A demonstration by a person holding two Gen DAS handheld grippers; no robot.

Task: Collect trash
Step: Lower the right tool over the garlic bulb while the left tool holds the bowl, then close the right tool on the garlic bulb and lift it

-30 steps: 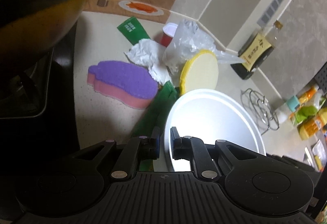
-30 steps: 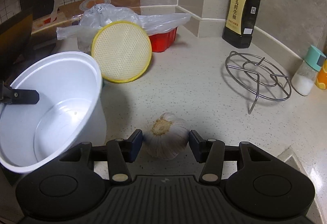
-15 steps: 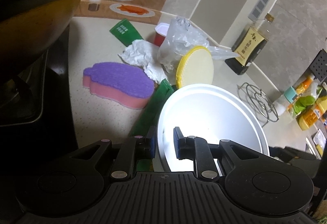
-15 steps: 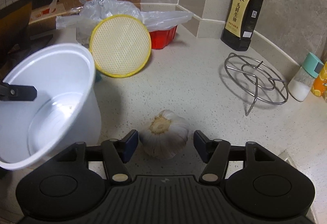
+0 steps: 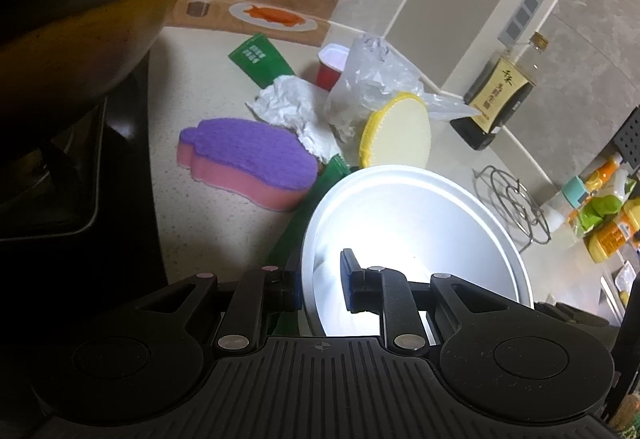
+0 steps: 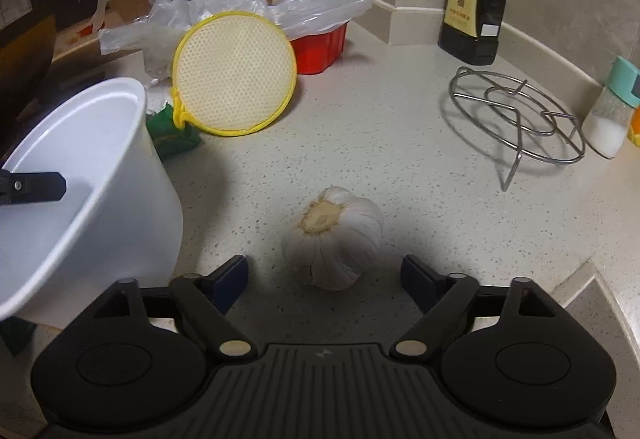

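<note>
White bucket (image 5: pixel 420 223): rim straddled by left gripper (image 5: pixel 322 287), pads apart.
Garlic (image 6: pixel 332 235): lying between right gripper (image 6: pixel 324 275), jaws opening, untouched.

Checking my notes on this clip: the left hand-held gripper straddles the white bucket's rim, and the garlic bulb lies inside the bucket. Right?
Not quite. The garlic bulb lies on the countertop, beside the white bucket, as the right wrist view shows. The left hand-held gripper does straddle the bucket's rim.

Non-task items: soy sauce bottle (image 6: pixel 476 3) upper right, upright at wall. Wire trivet (image 6: pixel 520 115) right of ctr, on counter. Salt shaker (image 6: pixel 612 111) at right edge, just beside trivet. Dark wok (image 5: pixel 80 7) upper left, left-wrist view.
</note>
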